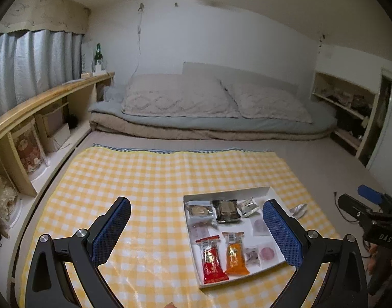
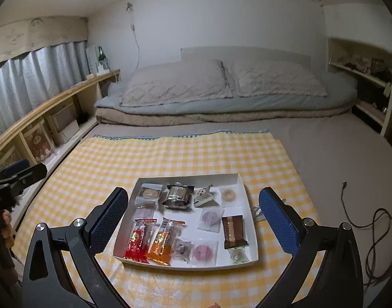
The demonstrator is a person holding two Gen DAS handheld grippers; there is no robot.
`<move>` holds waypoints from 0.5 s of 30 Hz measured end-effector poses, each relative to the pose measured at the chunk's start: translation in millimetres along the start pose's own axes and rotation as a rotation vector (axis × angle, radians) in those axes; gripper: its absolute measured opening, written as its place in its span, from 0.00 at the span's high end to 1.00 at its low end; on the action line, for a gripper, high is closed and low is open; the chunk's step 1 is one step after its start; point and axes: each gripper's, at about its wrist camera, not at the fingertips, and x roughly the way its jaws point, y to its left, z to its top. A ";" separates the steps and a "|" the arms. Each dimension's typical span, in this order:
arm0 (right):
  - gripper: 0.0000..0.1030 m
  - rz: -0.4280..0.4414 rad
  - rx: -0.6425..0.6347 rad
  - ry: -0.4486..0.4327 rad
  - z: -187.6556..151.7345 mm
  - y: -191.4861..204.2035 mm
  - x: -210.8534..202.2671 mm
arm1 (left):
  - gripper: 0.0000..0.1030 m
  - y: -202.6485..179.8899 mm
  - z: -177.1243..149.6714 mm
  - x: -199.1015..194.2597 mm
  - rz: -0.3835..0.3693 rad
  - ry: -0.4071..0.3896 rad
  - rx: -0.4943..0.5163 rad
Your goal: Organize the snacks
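The left gripper (image 1: 196, 228) is held released above the yellow checked cloth (image 1: 144, 179), with its jaws wide apart and nothing between them, and the right gripper (image 2: 193, 218) is held the same way, empty, over the white tray (image 2: 249, 197). Inside the tray the snacks are laid in rough rows: at the near left the red packet (image 2: 137, 241) and the orange packet (image 2: 163, 243) lie side by side, then a small clear wrapped sweet (image 2: 181, 249), a pink round sweet (image 2: 203, 252), and at the right the brown bar (image 2: 233, 232) with a pale green wrapped piece (image 2: 237, 255) just beside its near end. One silver wrapper (image 1: 298, 209) is seen outside the tray, on the cloth just beside its right wall, so this piece is probably the one left to be sorted. For a good pick, it should be approached from above with the jaws across its narrow side and closed gently, because the foil is thin and can slip. Barcodes are visible on the red and orange packets, but the printing cannot be read. On the right gripper's body the letters "DAS" are read in the left wrist view.
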 end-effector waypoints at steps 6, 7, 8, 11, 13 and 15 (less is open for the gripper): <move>0.00 -0.022 0.008 -0.049 -19.4 7.5 -24.1 | 0.00 2.4 -37.2 -25.2 0.031 -0.006 0.028; 0.00 -0.032 0.002 -0.059 -22.2 9.4 -27.7 | 0.00 1.6 -43.0 -27.4 0.032 -0.007 0.034; 0.00 -0.043 -0.004 -0.069 -25.2 10.8 -30.9 | 0.00 0.9 -49.4 -29.6 0.032 -0.006 0.041; 0.00 -0.057 -0.024 -0.087 -34.6 16.5 -39.8 | 0.00 -3.4 -67.1 -38.7 0.049 -0.010 0.065; 0.00 -0.068 -0.046 -0.096 -41.9 22.5 -44.5 | 0.00 -4.9 -76.7 -42.4 0.051 -0.009 0.071; 0.00 -0.071 -0.062 -0.099 -48.5 27.2 -47.3 | 0.00 -7.8 -80.6 -41.2 0.060 -0.004 0.067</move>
